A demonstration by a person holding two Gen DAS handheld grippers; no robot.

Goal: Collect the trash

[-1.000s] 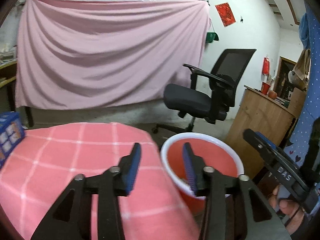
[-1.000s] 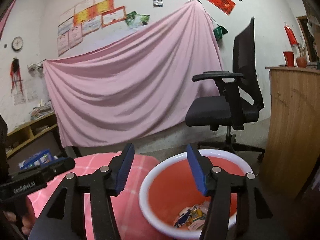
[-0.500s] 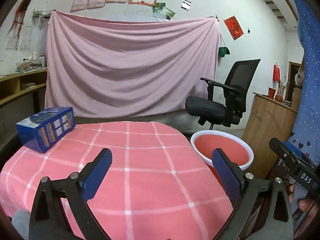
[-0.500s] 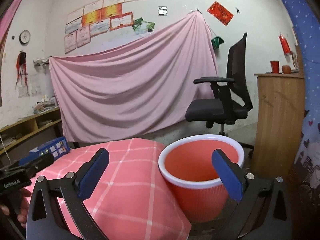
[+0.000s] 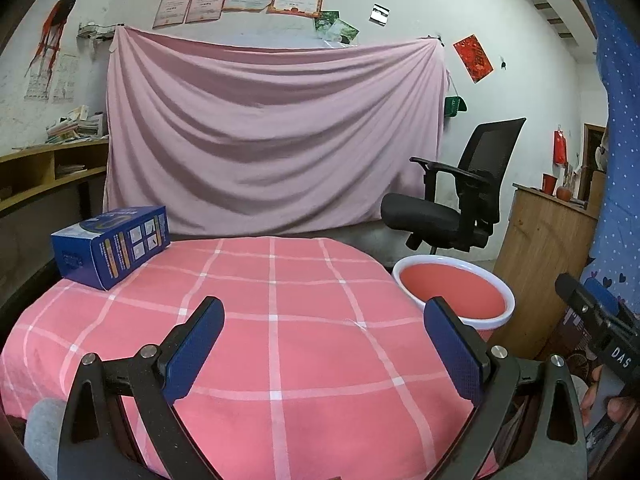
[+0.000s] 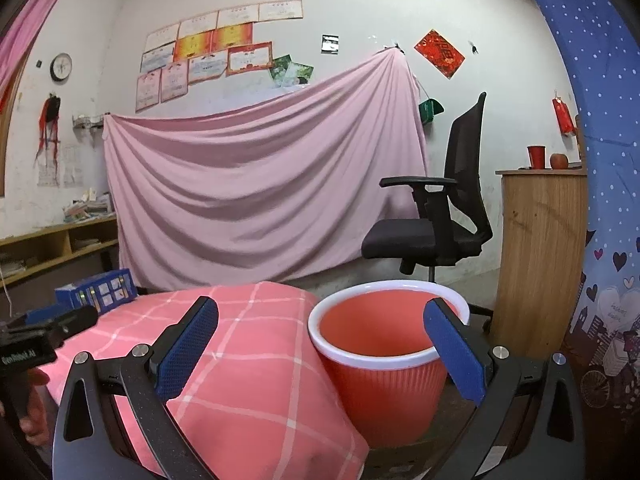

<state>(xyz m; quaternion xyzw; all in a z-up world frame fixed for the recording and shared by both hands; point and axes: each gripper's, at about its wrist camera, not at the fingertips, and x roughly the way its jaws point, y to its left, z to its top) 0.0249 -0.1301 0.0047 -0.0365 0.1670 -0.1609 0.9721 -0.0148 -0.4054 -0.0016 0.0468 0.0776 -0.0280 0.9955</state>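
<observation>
Both grippers pulling back and up from red bin (image 6: 384, 344); left gripper (image 5: 324, 348) and right gripper (image 6: 320, 344) jaws spreading wide; blue box (image 5: 110, 244) coming into view on tabletop (image 5: 280, 320).

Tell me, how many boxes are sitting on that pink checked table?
1. A blue box sits at the far left edge of the pink checked table, apart from both open grippers. The near edge is hidden behind the gripper frames, so something could lie there.

the left gripper (image 5: 322, 344) and right gripper (image 6: 320, 342) share black arms, silver screws and blue textured pads (image 5: 454, 354). white lettering marks each body. bare fingers (image 5: 616, 402) grip a handle; a grey sleeve (image 5: 42, 432) shows.
</observation>
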